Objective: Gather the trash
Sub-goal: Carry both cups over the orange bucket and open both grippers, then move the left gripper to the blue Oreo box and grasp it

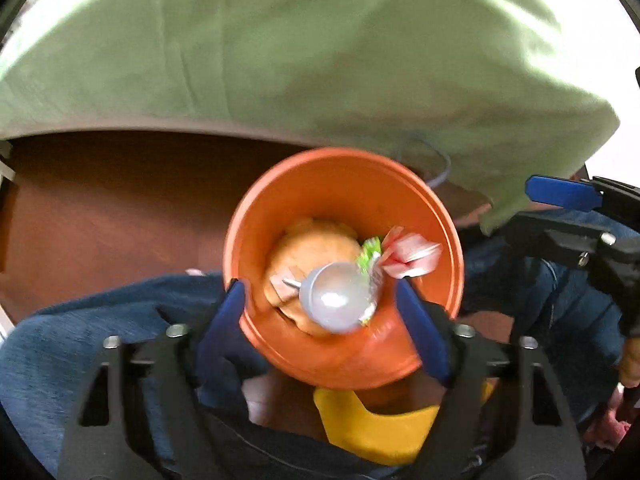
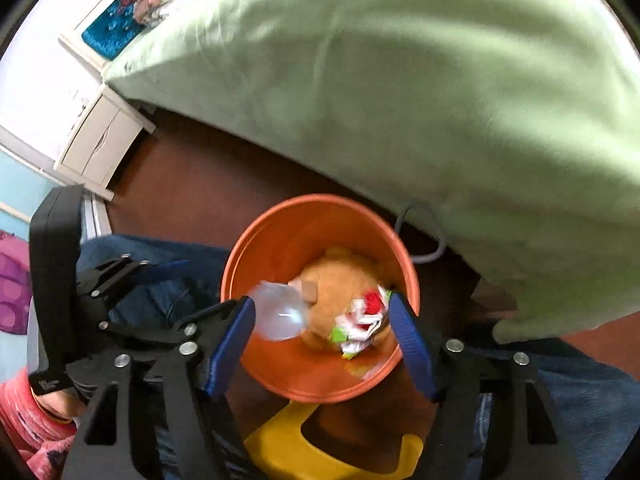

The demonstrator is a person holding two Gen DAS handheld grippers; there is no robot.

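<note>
An orange bin (image 1: 328,184) stands on the brown floor beside a bed; it also shows in the right wrist view (image 2: 304,224). Inside lie a tan crumpled bag (image 1: 316,244), red-white-green wrappers (image 1: 408,254) and a clear plastic cup (image 1: 334,298), blurred as if falling. In the right wrist view the cup (image 2: 280,312) is at the bin's left rim and the wrappers (image 2: 364,316) lie on the bag (image 2: 336,280). My left gripper (image 1: 324,312) is open above the bin, holding nothing. My right gripper (image 2: 324,332) is open above it too, and also shows at the right of the left wrist view (image 1: 568,196).
A bed with a green sheet (image 1: 320,48) overhangs behind the bin. A grey cable (image 2: 424,236) loops by the bin. A yellow stool (image 2: 332,444) sits below, with the person's blue jeans (image 1: 100,344) around it. A white nightstand (image 2: 100,140) stands at the left.
</note>
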